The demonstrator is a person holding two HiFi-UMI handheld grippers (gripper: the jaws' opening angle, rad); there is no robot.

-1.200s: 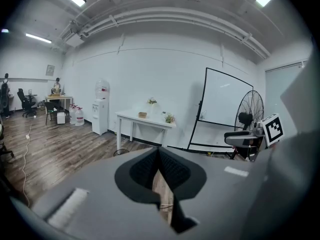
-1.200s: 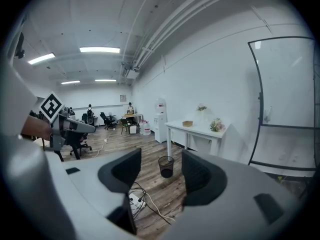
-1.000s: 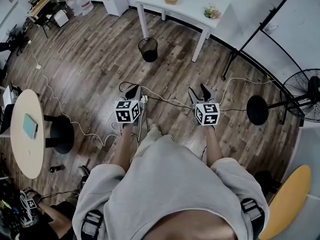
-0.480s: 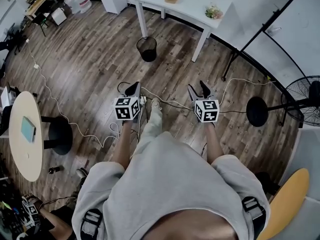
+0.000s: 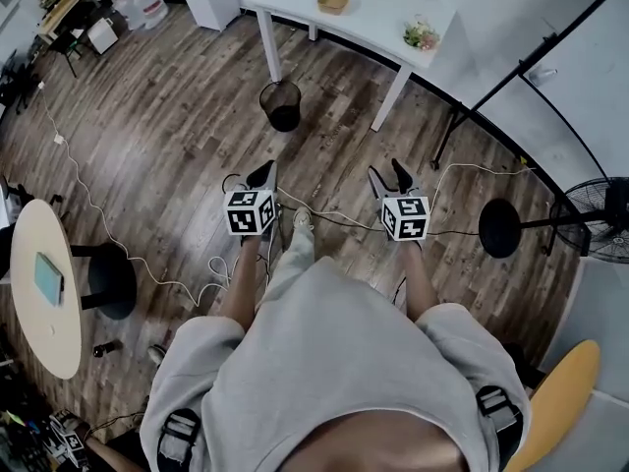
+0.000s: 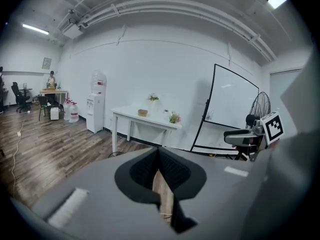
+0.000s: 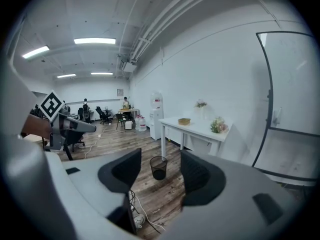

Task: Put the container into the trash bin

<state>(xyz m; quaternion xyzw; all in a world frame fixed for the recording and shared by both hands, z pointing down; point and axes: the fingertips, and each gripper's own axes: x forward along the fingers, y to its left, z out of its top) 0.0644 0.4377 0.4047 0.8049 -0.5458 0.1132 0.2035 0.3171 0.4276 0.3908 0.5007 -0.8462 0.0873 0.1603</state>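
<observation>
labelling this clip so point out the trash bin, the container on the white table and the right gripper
trash bin [image 5: 280,96]: head view, on its mesh wall
container [image 5: 334,0]: head view, middle of the tan dish
right gripper [image 5: 386,174]: head view, midway between its fingertips

Through my head camera both grippers are held out over the wood floor. My left gripper shows one dark tip, the jaws together; my right gripper has its two fingers apart. Ahead stands the black mesh trash bin, near a leg of the white table. On that table the tan container sits well apart from a small flower bunch.
</observation>
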